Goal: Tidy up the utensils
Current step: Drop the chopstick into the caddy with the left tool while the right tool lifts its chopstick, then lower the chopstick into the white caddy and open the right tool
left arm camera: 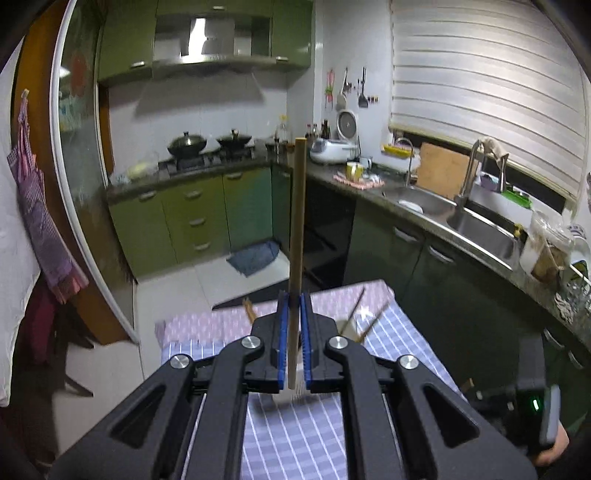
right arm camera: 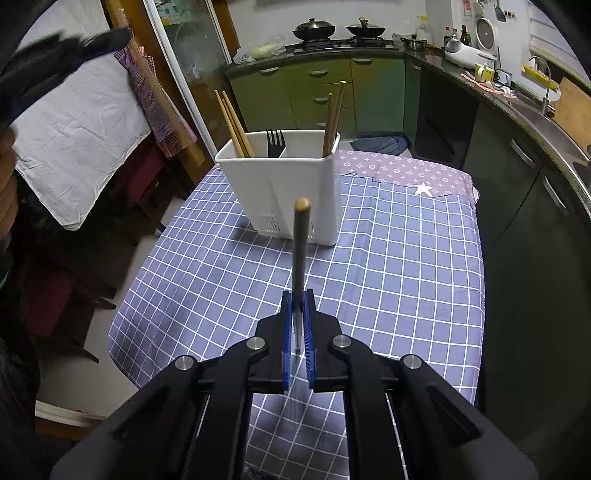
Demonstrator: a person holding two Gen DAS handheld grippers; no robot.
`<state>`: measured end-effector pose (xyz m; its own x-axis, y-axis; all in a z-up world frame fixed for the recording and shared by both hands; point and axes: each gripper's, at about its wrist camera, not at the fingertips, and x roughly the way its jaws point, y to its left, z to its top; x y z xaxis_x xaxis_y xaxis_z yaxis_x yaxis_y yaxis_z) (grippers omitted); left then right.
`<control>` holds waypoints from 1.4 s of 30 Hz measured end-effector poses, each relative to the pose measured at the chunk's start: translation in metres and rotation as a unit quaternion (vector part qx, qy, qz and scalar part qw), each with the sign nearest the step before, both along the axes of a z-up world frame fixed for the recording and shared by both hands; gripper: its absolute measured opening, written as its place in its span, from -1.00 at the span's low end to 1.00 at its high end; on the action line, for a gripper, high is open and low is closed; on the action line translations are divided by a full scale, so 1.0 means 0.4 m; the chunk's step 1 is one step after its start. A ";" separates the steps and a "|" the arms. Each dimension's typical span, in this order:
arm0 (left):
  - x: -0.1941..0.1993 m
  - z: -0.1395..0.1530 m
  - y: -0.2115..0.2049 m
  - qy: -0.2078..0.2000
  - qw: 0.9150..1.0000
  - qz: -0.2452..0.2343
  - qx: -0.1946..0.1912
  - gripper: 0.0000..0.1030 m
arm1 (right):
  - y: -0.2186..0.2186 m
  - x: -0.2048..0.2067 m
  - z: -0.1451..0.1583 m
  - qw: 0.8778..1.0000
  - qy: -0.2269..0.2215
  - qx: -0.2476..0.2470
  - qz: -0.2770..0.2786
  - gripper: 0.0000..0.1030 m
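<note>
My left gripper point(left arm camera: 294, 299) is shut on a wooden-handled fork point(left arm camera: 298, 229), its handle pointing away and its metal tines behind the pads. It is held high above the table. My right gripper point(right arm camera: 297, 297) is shut on a dark-handled utensil point(right arm camera: 300, 251) with a wooden tip and a metal end behind the pads. It points at a white utensil holder point(right arm camera: 291, 188) on the checked tablecloth point(right arm camera: 388, 266). The holder has chopsticks point(right arm camera: 232, 123) and a black fork point(right arm camera: 275, 142) in its left compartment and more chopsticks point(right arm camera: 334, 114) in its right one.
The table point(left arm camera: 295, 435) in the left wrist view carries chopstick ends point(left arm camera: 354, 314) sticking up past the gripper. Green cabinets point(right arm camera: 314, 88), a stove with woks point(right arm camera: 314, 27) and a counter with a sink point(left arm camera: 480, 229) ring the room. A chair with white cloth point(right arm camera: 74, 136) stands left.
</note>
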<state>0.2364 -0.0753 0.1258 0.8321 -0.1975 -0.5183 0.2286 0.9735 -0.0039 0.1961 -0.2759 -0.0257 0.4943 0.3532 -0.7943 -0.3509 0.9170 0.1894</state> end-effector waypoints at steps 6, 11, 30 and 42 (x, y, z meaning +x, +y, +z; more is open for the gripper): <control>0.120 -0.047 -0.036 -0.014 1.000 0.015 -0.005 -0.87 | -0.011 -0.011 0.004 1.000 -0.002 0.002 0.001 -0.86; 0.196 -0.143 -0.045 0.030 0.999 0.029 0.009 -0.87 | -0.016 -0.019 0.012 1.000 -0.004 0.003 0.001 -0.86; -0.075 -0.192 0.103 -0.003 0.999 0.035 -0.006 -0.22 | -0.008 0.069 0.372 0.986 -0.139 0.086 -0.014 -0.86; -0.341 -0.245 0.209 -0.040 0.997 0.061 -0.017 0.56 | 0.087 0.324 0.278 0.992 -0.104 0.052 -0.054 -0.86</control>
<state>0.0999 0.0084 0.0277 0.8889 -0.1088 -0.4449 0.1099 0.9937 -0.0234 0.3259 -0.2410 0.0856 0.6823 0.3651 -0.6333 -0.2938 0.9303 0.2197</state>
